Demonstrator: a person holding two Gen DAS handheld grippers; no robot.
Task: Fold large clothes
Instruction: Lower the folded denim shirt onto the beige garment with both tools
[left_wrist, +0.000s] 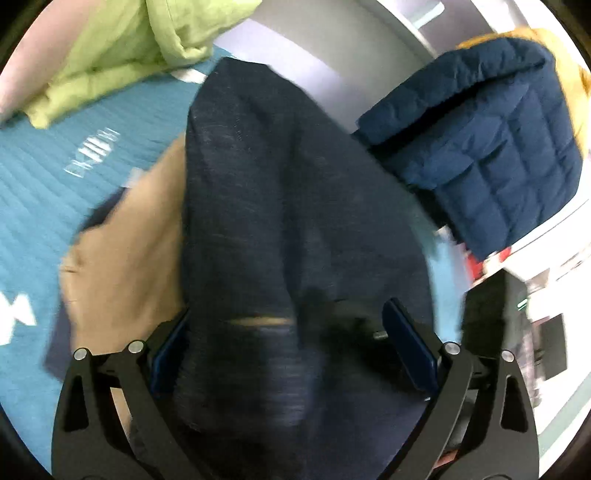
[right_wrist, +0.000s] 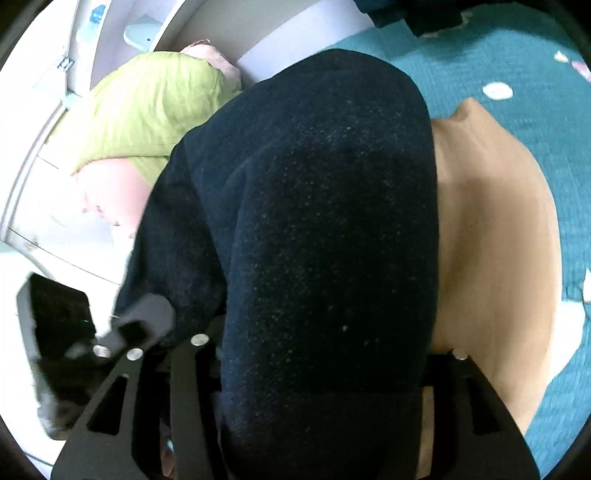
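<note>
Each hand-held gripper, left and right, has dark knit garment between its spread jaws (grip unclear), carrying a fold across.

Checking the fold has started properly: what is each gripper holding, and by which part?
A dark navy knit garment runs between the fingers of both the left gripper and right gripper. Which part, and whether the pads pinch it, cannot be told.
</note>
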